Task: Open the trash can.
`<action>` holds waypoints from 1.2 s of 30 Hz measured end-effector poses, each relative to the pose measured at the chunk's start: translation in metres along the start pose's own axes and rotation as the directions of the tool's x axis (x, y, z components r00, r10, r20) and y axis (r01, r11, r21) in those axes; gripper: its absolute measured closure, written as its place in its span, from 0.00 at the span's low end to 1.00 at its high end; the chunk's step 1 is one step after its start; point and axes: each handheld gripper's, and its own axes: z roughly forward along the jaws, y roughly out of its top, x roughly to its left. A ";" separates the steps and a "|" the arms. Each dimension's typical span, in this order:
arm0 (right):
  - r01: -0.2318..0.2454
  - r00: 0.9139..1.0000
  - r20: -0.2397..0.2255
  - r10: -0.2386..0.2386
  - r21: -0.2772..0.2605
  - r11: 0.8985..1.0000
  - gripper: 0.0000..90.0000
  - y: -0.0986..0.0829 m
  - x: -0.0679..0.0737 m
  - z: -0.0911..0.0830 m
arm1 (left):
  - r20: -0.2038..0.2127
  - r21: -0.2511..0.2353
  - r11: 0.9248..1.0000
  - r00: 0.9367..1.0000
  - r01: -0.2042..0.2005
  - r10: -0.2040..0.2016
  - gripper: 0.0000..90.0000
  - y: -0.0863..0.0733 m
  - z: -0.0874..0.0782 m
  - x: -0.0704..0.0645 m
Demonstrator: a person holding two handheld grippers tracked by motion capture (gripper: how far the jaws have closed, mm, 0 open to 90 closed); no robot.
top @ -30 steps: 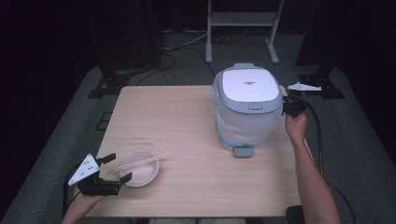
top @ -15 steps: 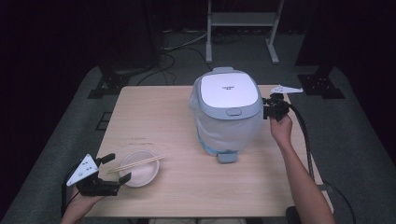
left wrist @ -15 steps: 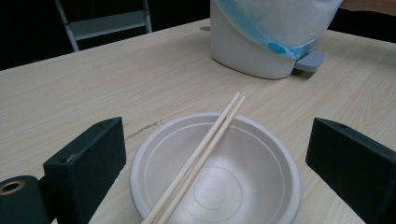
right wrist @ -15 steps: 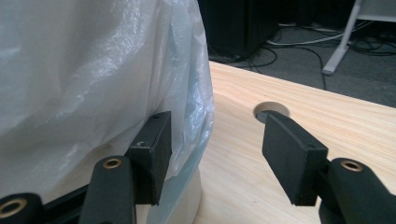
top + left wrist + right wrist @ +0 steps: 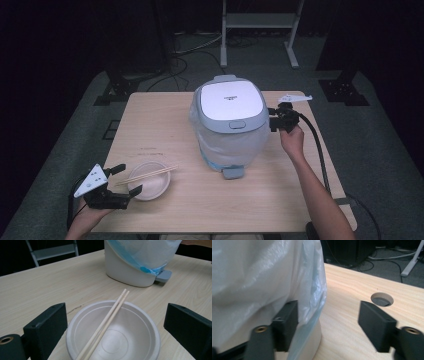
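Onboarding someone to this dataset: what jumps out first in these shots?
The rice cooker, white with a plastic bag around its body, stands mid-table toward the right. The right hand-held gripper is at its side, open, one jaw against the bag. Near the front left corner a bowl with chopsticks across its rim sits between the open jaws of the left hand-held gripper.

High view overlooks table (image 5: 165, 125); claw cameras sit close.
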 end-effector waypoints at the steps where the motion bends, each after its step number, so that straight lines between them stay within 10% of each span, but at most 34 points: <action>1: -0.001 1.000 -0.006 0.001 0.005 1.000 0.26 -0.001 -0.001 -0.001 | 0.002 0.001 1.000 1.000 0.000 0.000 0.05 0.000 0.001 0.000; 20: -0.008 1.000 0.029 0.004 0.135 0.991 0.17 -0.044 0.020 -0.066 | 0.052 0.043 0.999 0.999 -0.009 0.007 0.05 0.007 0.016 0.006; 36: 0.069 0.997 -0.027 -0.067 0.087 0.994 0.17 -0.066 0.061 -0.103 | 0.118 0.112 0.991 0.991 -0.069 0.056 0.05 0.012 0.032 0.010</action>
